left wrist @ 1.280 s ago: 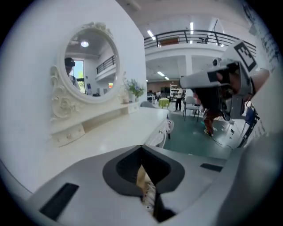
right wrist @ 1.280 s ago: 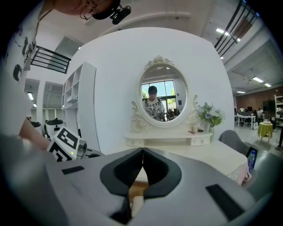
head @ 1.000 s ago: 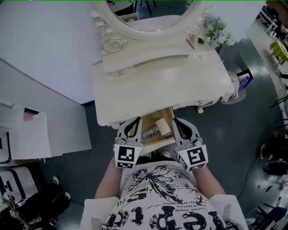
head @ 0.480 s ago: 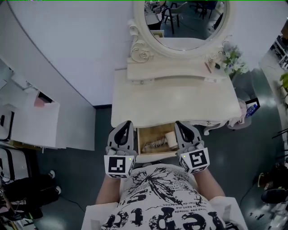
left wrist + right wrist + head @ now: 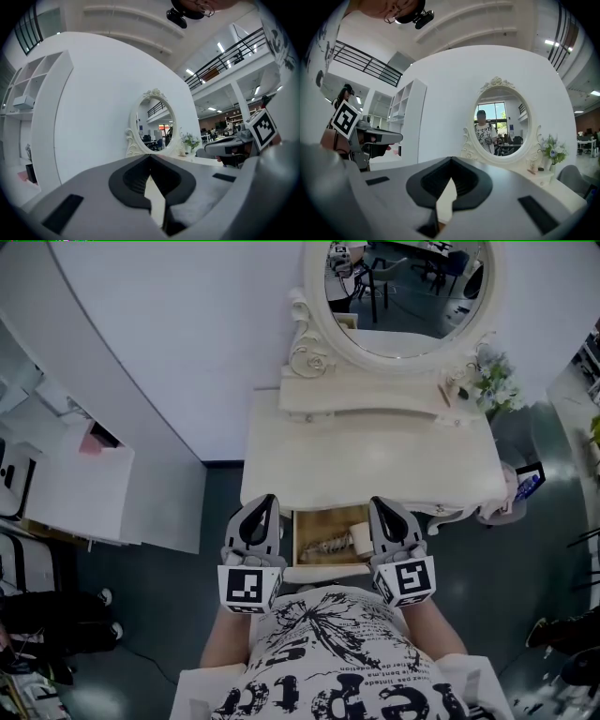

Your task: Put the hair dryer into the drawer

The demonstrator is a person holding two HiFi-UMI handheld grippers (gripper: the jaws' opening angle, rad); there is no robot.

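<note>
The hair dryer, cream with a coiled cord, lies inside the open wooden drawer under the front edge of the white dressing table. My left gripper hovers just left of the drawer, jaws shut and empty. At the drawer's right side my right gripper is likewise shut on nothing. In the left gripper view the closed left gripper points level toward the oval mirror. The right gripper faces the mirror in the right gripper view, jaws together.
A raised shelf runs below the mirror, with flowers at its right end. A white cabinet stands to the left against the wall. A small bin sits on the dark floor right of the table.
Both grippers have risen from over the drawer; they now flank it, the left one shifted leftward. The view has swung up to take in the whole mirror.
</note>
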